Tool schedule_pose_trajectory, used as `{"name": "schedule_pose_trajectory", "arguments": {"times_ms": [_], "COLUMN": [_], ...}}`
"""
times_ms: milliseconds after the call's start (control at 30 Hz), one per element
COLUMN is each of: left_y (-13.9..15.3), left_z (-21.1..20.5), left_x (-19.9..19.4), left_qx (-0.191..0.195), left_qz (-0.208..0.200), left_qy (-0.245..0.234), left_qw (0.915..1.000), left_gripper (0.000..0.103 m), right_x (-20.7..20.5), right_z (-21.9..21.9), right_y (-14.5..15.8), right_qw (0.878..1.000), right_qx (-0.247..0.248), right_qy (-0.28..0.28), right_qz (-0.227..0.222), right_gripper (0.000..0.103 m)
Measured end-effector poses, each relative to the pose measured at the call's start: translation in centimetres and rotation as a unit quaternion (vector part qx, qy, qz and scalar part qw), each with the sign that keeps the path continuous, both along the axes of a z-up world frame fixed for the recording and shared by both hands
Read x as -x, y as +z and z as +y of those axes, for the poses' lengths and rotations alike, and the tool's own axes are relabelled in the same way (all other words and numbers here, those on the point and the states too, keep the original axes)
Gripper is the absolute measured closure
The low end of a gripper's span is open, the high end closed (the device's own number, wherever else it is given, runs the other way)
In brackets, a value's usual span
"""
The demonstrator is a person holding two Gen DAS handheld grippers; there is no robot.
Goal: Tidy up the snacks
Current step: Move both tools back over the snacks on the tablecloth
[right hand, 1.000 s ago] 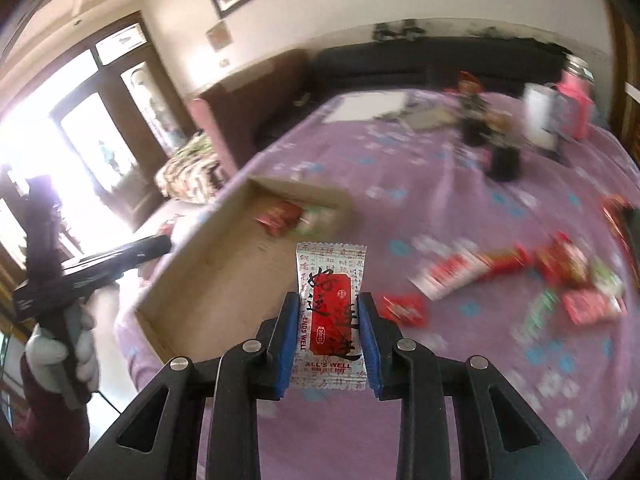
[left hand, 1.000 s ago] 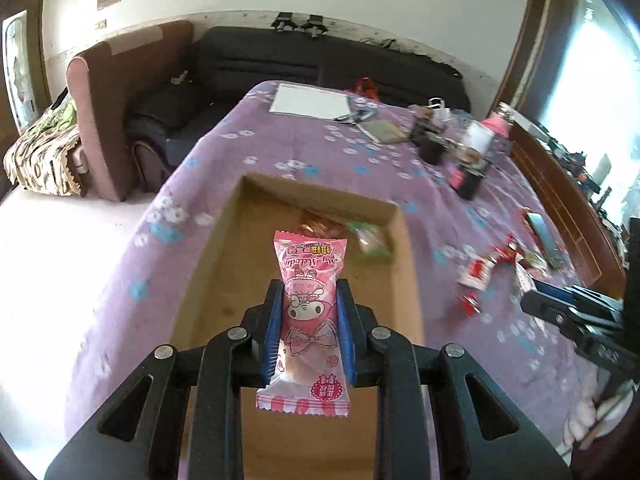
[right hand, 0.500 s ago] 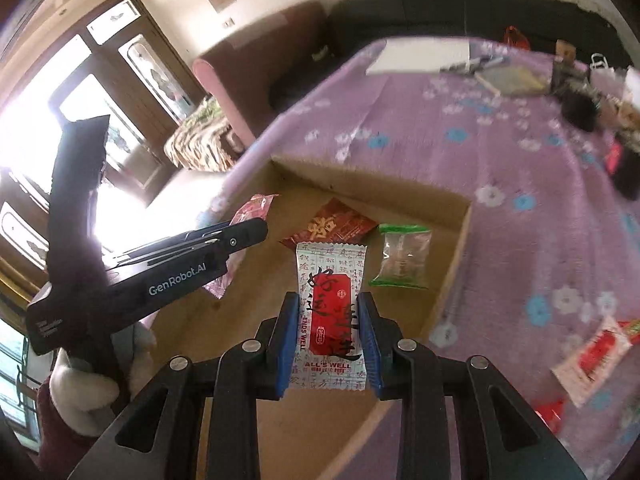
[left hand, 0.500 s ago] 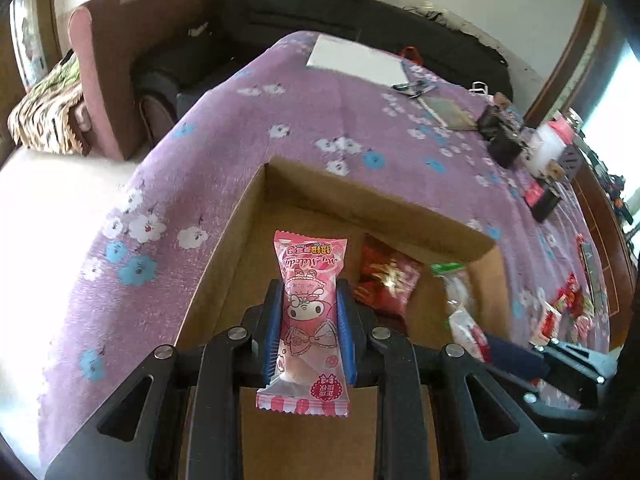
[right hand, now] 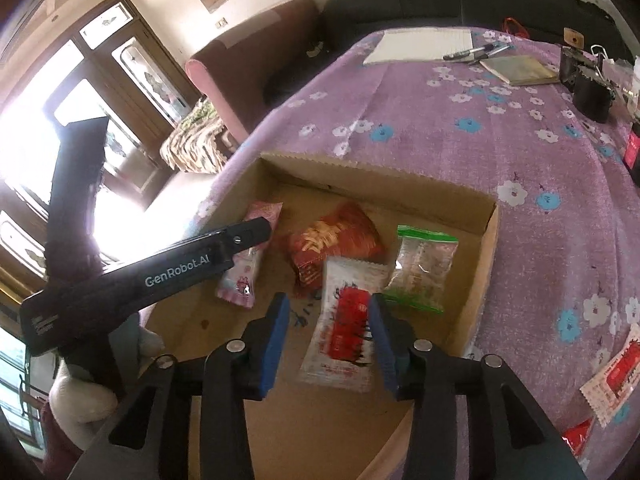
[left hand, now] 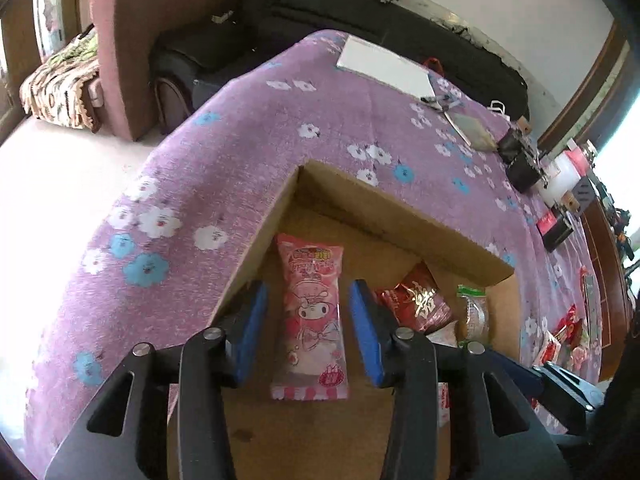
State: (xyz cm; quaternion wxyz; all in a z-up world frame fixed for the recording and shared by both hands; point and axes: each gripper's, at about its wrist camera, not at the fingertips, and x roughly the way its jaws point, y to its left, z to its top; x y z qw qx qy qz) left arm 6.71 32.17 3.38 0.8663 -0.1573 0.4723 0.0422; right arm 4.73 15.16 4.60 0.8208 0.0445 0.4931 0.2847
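Observation:
A shallow cardboard box [left hand: 384,216] [right hand: 372,172] sits on the purple flowered tablecloth. My left gripper [left hand: 308,328] is open over the box; a pink cartoon snack packet [left hand: 312,316] lies loose between its blue pads, also shown in the right wrist view [right hand: 250,260]. My right gripper [right hand: 328,332] is open; a white and red snack packet [right hand: 346,324] lies loose between its pads in the box. A red packet [right hand: 332,240] [left hand: 416,300] and a clear green-edged packet [right hand: 422,268] [left hand: 474,312] lie in the box.
Loose snack packets lie on the cloth right of the box [right hand: 616,376] [left hand: 564,336]. A notepad [right hand: 420,44], pens, a book [right hand: 516,68], black containers [right hand: 592,96] and bottles stand further back. A sofa [left hand: 360,24] is behind the table.
Both grippers opened and let go of their packets, which now lie in the box. Both have moved lower and closer over the box.

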Motion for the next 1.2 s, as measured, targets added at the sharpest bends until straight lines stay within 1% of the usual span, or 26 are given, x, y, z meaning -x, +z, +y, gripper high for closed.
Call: {"name": "schedule_pose_trajectory", "arguments": {"times_ms": [67, 133, 233, 267, 333, 400, 433, 467, 533, 600, 667, 700, 767, 900, 933, 967, 1033, 1167, 1200], "left_y": [1.0, 2.3, 4.5, 5.3, 6.3, 7.2, 7.5, 7.7, 7.7, 7.6, 7.3, 7.2, 6.9, 6.7, 6.7, 6.8, 6.8, 6.6, 6.6], "left_z": [0.0, -0.1, -0.5, -0.7, -1.0, -1.6, -1.9, -2.3, -3.2, -4.0, -4.8, -5.0, -5.7, -6.7, -6.9, -7.2, -7.7, -9.3, -10.0], "left_x": [0.9, 2.2, 5.0, 6.6, 8.6, 11.2, 12.4, 13.7, 15.5, 16.1, 16.6, 16.7, 16.9, 17.3, 17.3, 17.3, 17.5, 17.3, 17.3], "left_qx": [-0.003, 0.001, 0.016, 0.027, 0.042, 0.063, 0.072, 0.077, 0.073, 0.069, 0.072, 0.074, 0.073, 0.068, 0.067, 0.066, 0.062, 0.061, 0.059], "left_qz": [-0.013, -0.027, -0.053, -0.063, -0.073, -0.094, -0.105, -0.118, -0.132, -0.134, -0.132, -0.13, -0.124, -0.119, -0.119, -0.119, -0.119, -0.112, -0.11], "left_qy": [0.004, 0.004, -0.002, -0.005, -0.012, -0.022, -0.029, -0.034, -0.036, -0.044, -0.049, -0.052, -0.058, -0.066, -0.068, -0.071, -0.077, -0.097, -0.106], "left_qw": [0.9999, 0.9996, 0.9985, 0.9977, 0.9964, 0.9933, 0.9914, 0.9894, 0.988, 0.9876, 0.9875, 0.9874, 0.988, 0.9883, 0.9883, 0.9881, 0.9879, 0.9871, 0.9866], "left_gripper": [0.062, 0.062, 0.061, 0.059, 0.048, 0.043, 0.039, 0.038, 0.037, 0.037, 0.037, 0.037, 0.037, 0.037, 0.037, 0.037, 0.037, 0.037, 0.037], "right_x": [0.4, 0.8, 1.3, 1.4, 1.5, 1.3, 1.2, 1.0, 0.6, 0.1, -0.4, -0.6, -1.0, -1.4, -1.3, -1.0, -0.7, 1.0, 1.8], "right_z": [-0.7, -2.4, -6.3, -7.6, -11.0, -14.3, -15.6, -17.0, -19.3, -20.3, -20.2, -19.9, -19.3, -17.6, -17.2, -16.8, -16.6, -16.9, -17.1], "right_y": [1.1, 2.5, 4.6, 5.0, 5.5, 5.4, 5.2, 4.6, 3.2, 1.9, 0.9, 0.4, -0.5, -1.7, -1.9, -2.0, -2.1, -2.4, -2.4], "right_qw": [1.0, 0.999, 0.997, 0.997, 0.994, 0.991, 0.99, 0.989, 0.986, 0.984, 0.984, 0.983, 0.98, 0.977, 0.977, 0.976, 0.976, 0.976, 0.977], "right_qx": [-0.011, -0.026, -0.035, -0.035, -0.031, -0.019, -0.016, -0.01, -0.01, -0.011, -0.008, 0.002, 0.034, 0.092, 0.102, 0.116, 0.127, 0.152, 0.155], "right_qy": [-0.005, -0.014, -0.044, -0.054, -0.083, -0.113, -0.126, -0.141, -0.164, -0.175, -0.18, -0.182, -0.194, -0.193, -0.19, -0.186, -0.178, -0.151, -0.144], "right_qz": [-0.007, -0.019, -0.044, -0.049, -0.059, -0.061, -0.058, -0.051, -0.029, -0.012, -0.003, 0.0, 0.001, -0.001, -0.007, -0.014, -0.022, -0.025, -0.024], "right_gripper": [0.061, 0.06, 0.052, 0.049, 0.049, 0.048, 0.048, 0.046, 0.046, 0.046, 0.046, 0.046, 0.046, 0.049, 0.051, 0.057, 0.06, 0.07, 0.07]}}
